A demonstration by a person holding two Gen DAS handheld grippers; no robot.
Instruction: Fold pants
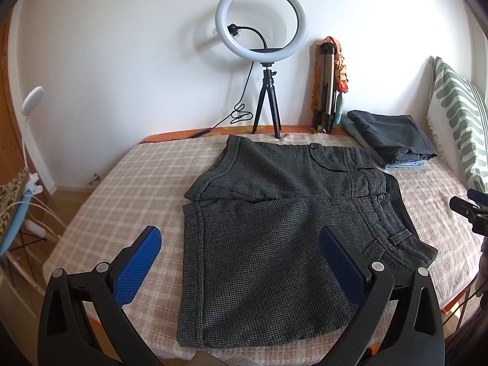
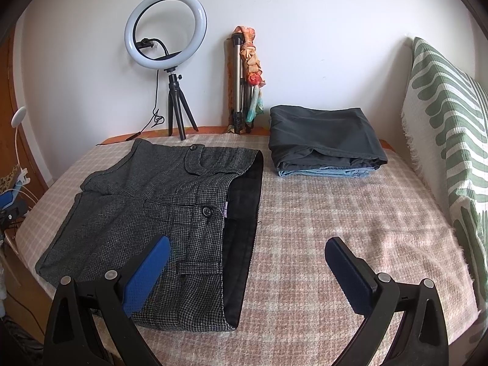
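Spread fingers (image 1: 134, 271) over grey pants (image 1: 274, 244), waistband rightward, legs apparently leftward.

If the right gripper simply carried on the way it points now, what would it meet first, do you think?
Probably the checked blanket: the right gripper is open and aims just beside the waistband of the grey pants. Depth is hard to judge.

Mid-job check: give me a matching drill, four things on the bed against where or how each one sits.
Things:
1. grey houndstooth pants
2. ring light
3. folded dark garment
4. green-patterned cushion

Places or states:
A. on top of a light blue piece, near the wall
B. propped at the bed's right edge
C. on a small black tripod by the wall
D. spread on the checked blanket, waistband to the right

Pairs: 1-D, 2-C, 3-A, 4-B
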